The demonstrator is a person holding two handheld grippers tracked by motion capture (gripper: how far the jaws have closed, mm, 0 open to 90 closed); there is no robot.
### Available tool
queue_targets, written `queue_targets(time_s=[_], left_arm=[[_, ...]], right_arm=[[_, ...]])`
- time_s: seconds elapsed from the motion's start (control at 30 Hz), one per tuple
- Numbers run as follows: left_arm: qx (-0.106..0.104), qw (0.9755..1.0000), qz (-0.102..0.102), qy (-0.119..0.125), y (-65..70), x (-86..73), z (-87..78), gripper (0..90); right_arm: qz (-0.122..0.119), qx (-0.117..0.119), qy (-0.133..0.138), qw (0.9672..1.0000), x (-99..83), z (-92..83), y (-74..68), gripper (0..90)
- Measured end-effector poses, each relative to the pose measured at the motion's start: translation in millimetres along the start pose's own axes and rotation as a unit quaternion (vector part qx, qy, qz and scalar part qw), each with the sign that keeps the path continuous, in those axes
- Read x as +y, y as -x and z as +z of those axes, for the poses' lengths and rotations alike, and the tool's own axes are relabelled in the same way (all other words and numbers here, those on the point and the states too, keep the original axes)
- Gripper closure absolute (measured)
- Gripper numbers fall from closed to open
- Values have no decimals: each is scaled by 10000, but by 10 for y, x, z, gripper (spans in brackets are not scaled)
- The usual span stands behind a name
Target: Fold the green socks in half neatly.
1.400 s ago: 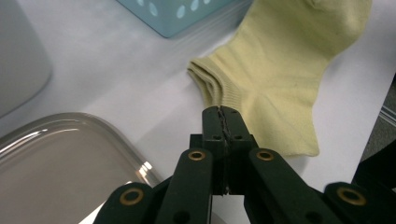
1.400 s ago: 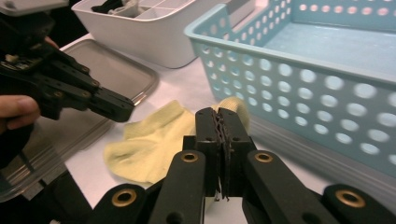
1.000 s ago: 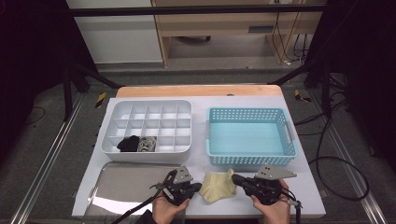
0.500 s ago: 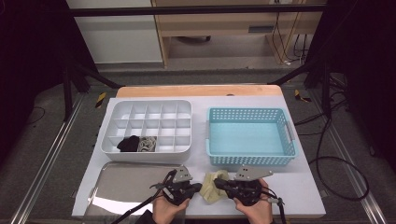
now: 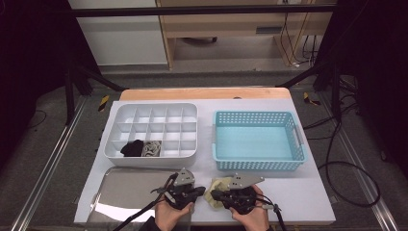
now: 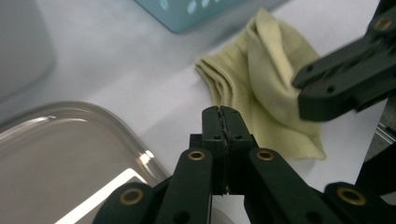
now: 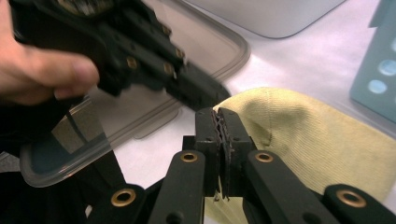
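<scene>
At the near left of the white table [image 5: 308, 192], a flat, rounded-corner metal tray [image 5: 125, 192] with a glossy, reflective surface is seen. Beyond it, a white plastic organiser box [image 5: 150, 131] divided into small square compartments is set; a black bundle [image 5: 132, 148] and a grey-and-white patterned bundle [image 5: 152, 148], both soft and rolled, are lodged in adjacent cells of its near row.

Just right of the tray, the left gripper [image 6: 223, 119] is held in a hand [image 5: 172, 214] at the near edge, its matte black jaws pressed together with nothing between them; its tip is poised over bare table just beside the cloth. Between the two grippers, a pale yellow, finely knitted cloth [image 6: 266, 88] is crumpled in soft folds on the table, near the front of the basket. The right gripper [image 7: 221, 122], held in the other hand [image 5: 250, 216], is pointed leftward over the cloth, with its ridged jaws likewise brought together and empty.

At the far right, a light blue rectangular plastic basket [image 5: 258, 166] with perforated walls is set.
</scene>
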State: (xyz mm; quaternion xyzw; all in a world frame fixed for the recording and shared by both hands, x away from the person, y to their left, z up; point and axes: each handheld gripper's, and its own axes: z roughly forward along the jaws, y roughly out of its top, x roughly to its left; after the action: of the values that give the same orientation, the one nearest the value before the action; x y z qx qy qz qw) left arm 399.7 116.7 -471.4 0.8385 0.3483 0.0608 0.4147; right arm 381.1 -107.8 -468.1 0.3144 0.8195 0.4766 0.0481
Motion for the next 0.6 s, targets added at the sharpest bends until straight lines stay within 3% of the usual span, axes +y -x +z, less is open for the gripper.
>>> queue_targets(time_s=[0.27,0.4,0.5,0.6], left_arm=[[148,9996,-88,238,-75,47,-154,893],[165,9994,-114,286,-92,57,-180,889],[163,9994,-117,285,-93,56,-180,887],[160,9993,-142,296,-97,56,-183,887]], right_arm=[[-29,-31,-128,9999,-36,101,-13,877],[9,-37,-185,9998,-79,183,-1,827],[6,-80,-92,9999,-62,156,-11,756],[3,-107,103,9999,-33,72,-3,739]])
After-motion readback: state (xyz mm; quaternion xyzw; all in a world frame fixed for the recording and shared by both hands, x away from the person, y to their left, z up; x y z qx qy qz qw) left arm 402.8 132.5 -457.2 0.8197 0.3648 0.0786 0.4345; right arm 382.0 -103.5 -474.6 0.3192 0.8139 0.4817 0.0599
